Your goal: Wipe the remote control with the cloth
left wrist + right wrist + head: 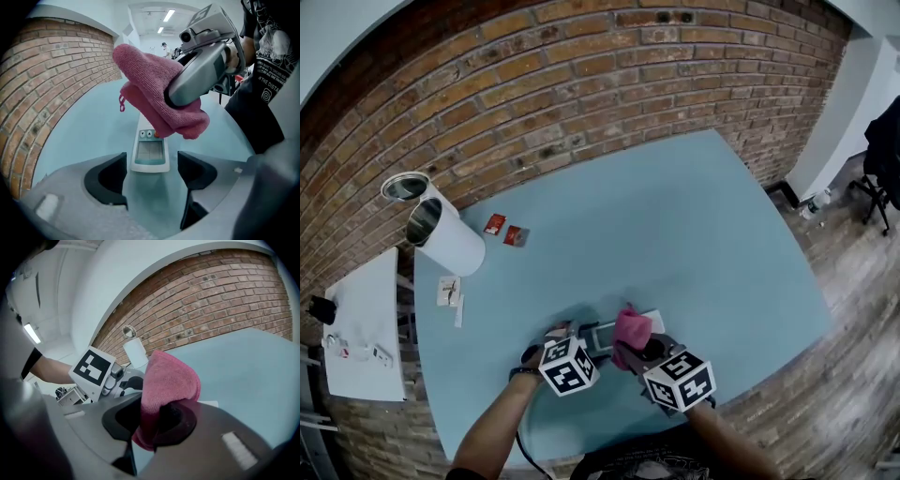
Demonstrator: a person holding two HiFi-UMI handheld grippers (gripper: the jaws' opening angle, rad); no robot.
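A white remote control (150, 151) with a small screen and buttons lies flat on the light blue table (694, 234), near its front edge. My left gripper (152, 177) points down at the remote's near end, jaws open and wide of it, not touching. My right gripper (152, 420) is shut on a folded pink cloth (171, 380), which hangs over the remote's far end and hides it. In the head view the cloth (630, 328) sits on the remote (602, 336) between the left gripper (581, 336) and the right gripper (630, 352).
A white cylinder-shaped container (441, 230) lies at the table's back left, with two small red packets (504, 230) and some cards (448, 291) near it. A brick wall (581, 84) runs behind the table. A white side table (366, 328) stands to the left.
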